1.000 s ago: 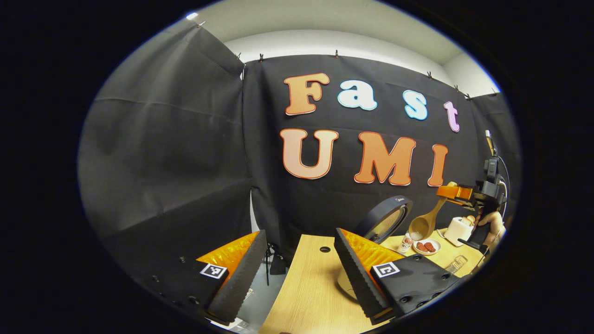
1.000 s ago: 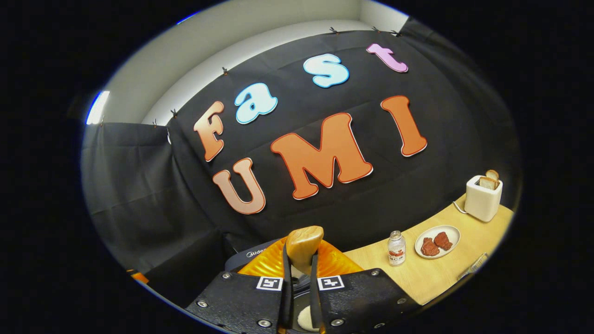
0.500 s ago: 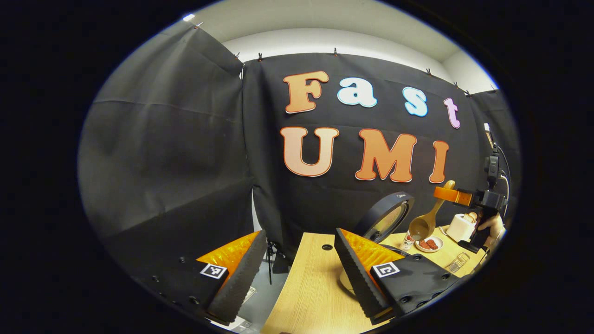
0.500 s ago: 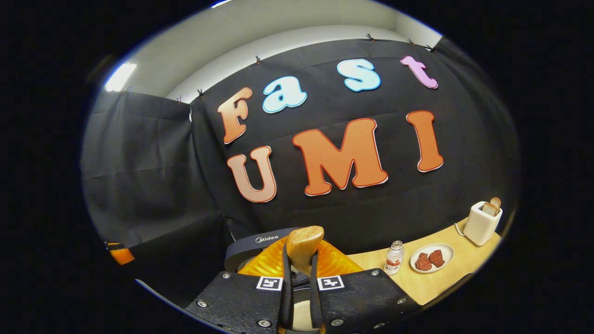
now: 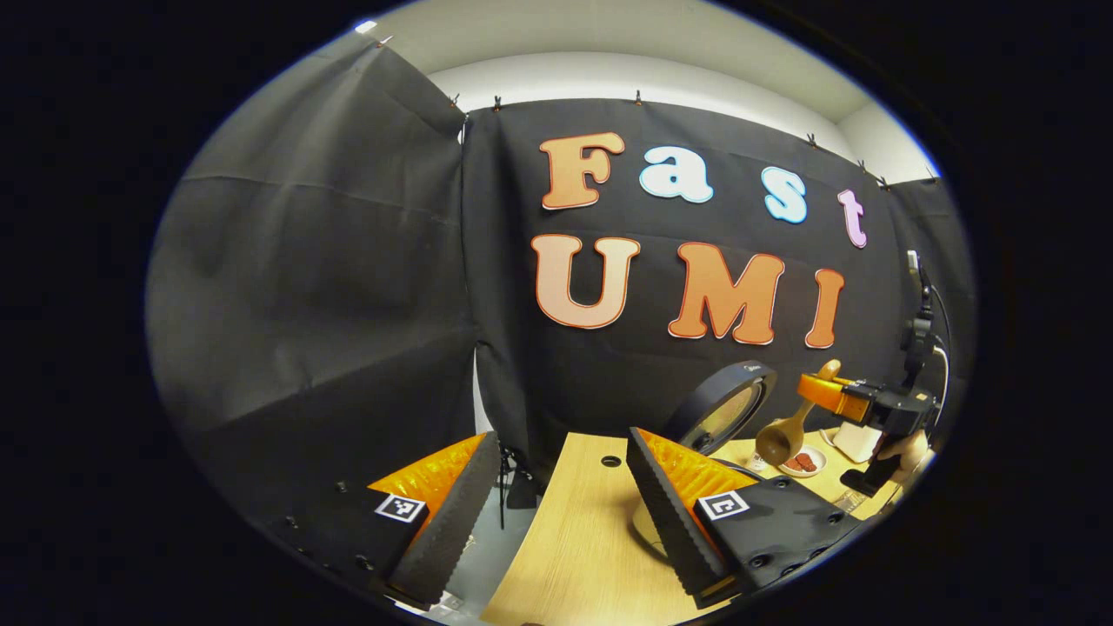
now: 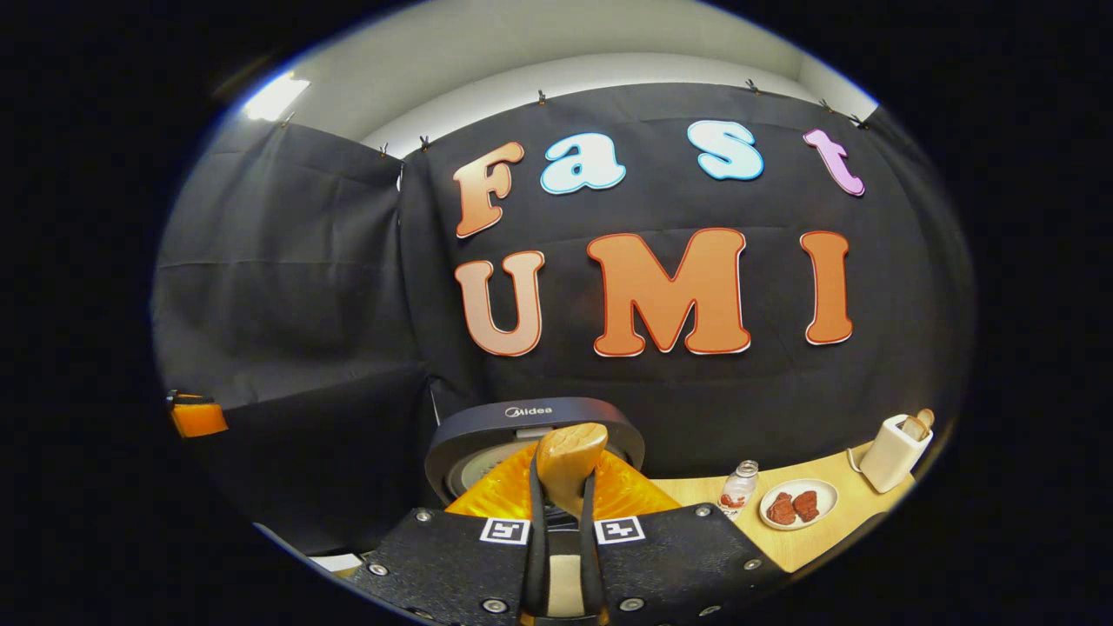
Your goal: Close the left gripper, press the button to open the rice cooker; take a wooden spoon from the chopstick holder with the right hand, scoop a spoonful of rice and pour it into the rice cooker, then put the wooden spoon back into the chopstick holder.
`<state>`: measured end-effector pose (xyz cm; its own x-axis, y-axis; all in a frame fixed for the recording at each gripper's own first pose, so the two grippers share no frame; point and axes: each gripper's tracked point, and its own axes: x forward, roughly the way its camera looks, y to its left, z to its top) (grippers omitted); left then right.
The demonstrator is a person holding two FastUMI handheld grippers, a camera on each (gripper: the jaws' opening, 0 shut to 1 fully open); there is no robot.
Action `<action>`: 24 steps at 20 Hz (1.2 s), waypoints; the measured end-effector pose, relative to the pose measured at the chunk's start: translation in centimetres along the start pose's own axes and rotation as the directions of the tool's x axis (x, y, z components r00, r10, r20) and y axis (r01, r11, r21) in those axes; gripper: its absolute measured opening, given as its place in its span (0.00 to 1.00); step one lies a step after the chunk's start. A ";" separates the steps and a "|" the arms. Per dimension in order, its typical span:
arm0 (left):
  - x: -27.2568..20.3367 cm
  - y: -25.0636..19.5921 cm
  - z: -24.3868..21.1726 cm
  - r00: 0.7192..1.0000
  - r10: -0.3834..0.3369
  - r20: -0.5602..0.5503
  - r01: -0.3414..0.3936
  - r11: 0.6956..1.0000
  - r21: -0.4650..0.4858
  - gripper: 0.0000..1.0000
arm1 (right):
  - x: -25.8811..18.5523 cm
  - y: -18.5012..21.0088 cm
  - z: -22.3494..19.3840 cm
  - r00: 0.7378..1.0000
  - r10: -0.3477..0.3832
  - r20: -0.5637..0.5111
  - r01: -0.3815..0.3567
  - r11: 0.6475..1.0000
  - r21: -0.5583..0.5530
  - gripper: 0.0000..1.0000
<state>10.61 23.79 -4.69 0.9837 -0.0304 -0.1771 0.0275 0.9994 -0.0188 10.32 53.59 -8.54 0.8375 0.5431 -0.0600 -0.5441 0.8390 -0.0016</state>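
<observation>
The rice cooker's round dark lid point(image 5: 720, 407) point(image 6: 530, 424) stands open at the back of the wooden table point(image 5: 578, 539). My right gripper point(image 6: 563, 489) is shut on the wooden spoon's handle point(image 6: 569, 456). In the left gripper view, that right gripper point(image 5: 842, 398), held by a hand point(image 5: 904, 452), carries the wooden spoon point(image 5: 781, 439) with its bowl hanging low just right of the open lid. I cannot tell what is in the bowl. My left gripper point(image 5: 556, 487) is open over the table's left end, holding nothing; it also appears far off as the left gripper point(image 6: 196, 419).
A small bottle point(image 6: 737, 491), a white plate point(image 6: 822, 497) with brown pieces and a white toaster point(image 6: 894, 439) with bread stand on the table's right part. A cable hole point(image 5: 610, 461) lies ahead of my left fingers. The table's left edge drops to the floor.
The right gripper has sunk and levelled out, bringing the spoon's bowl down beside the open lid. The lid now rises higher in the right gripper view. The left gripper has barely moved.
</observation>
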 end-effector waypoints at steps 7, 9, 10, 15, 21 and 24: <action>-0.4 -0.3 -0.5 1.000 0.025 -0.012 -0.025 1.000 -0.007 0.98 | -1.1 -1.9 -1.2 0.999 0.000 -0.038 0.003 0.997 0.080 0.09; -0.3 -1.7 0.2 1.000 0.010 -0.001 -0.010 1.000 -0.013 0.94 | -2.0 -3.5 -0.4 0.999 -0.009 -0.032 0.013 0.992 0.123 0.13; -0.2 -2.7 0.4 1.000 -0.003 0.005 0.003 1.000 -0.015 0.94 | -2.6 -4.6 0.1 0.999 -0.018 -0.027 0.021 0.991 0.136 0.13; -0.1 -6.9 1.5 0.997 -0.064 0.044 0.065 0.998 -0.005 0.94 | -6.5 -11.2 2.8 0.995 -0.095 0.013 0.092 0.982 0.167 0.13; 0.5 -11.6 2.1 0.992 -0.107 0.060 0.110 0.993 -0.045 1.00 | -11.8 -20.9 3.1 0.972 -0.234 0.019 0.226 0.954 0.198 0.13; 0.4 -13.9 2.0 0.990 -0.121 0.071 0.124 0.991 -0.041 0.98 | -14.5 -25.1 2.4 0.957 -0.289 0.006 0.281 0.935 0.216 0.13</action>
<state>11.03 9.94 -2.50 0.9833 -0.1502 -0.1028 0.1423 0.9865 -0.0807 11.96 24.77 -5.29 0.9595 0.2771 -0.0506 -0.2624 0.9446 0.1969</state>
